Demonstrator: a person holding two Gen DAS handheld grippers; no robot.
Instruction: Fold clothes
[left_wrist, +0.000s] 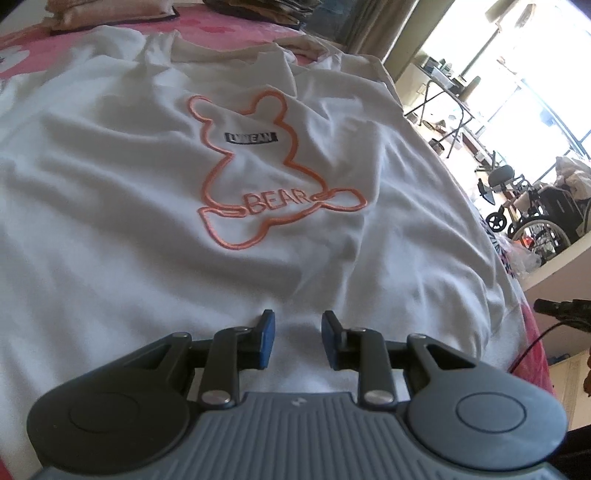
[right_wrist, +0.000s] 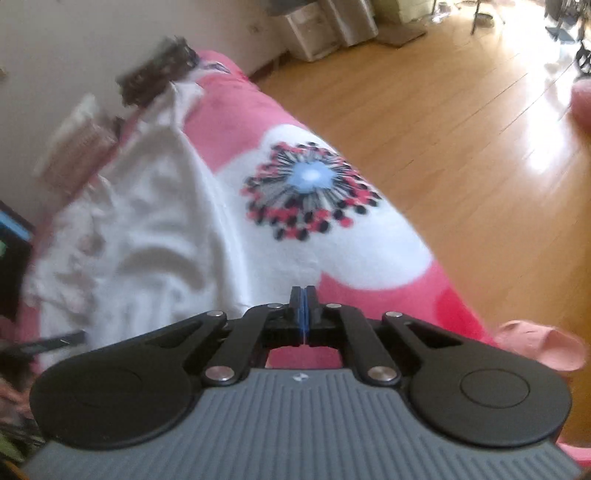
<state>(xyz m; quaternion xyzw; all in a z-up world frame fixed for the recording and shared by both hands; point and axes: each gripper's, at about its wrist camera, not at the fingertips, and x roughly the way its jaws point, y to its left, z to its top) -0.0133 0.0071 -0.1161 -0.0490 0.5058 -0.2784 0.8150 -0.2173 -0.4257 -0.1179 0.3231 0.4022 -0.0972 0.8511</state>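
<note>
The left gripper (left_wrist: 298, 334) is hovering with jaws apart and empty over the hem of the shirt (left_wrist: 129, 221). The right gripper (right_wrist: 303, 308) is hanging with its pads pressed together, gripping nothing, over the blanket (right_wrist: 236, 122) just beside the shirt's edge. The blanket is covering the bed, pink with a flower (right_wrist: 308, 192) print. The shirt is lying spread flat on it, bear outline (left_wrist: 266, 177) facing up.

Light: daylight admitted through windows (left_wrist: 517, 92), blown out | Glare: thrown on floor (right_wrist: 535, 140) | Blur: right view smeared | Edges: bent by fisheye
</note>
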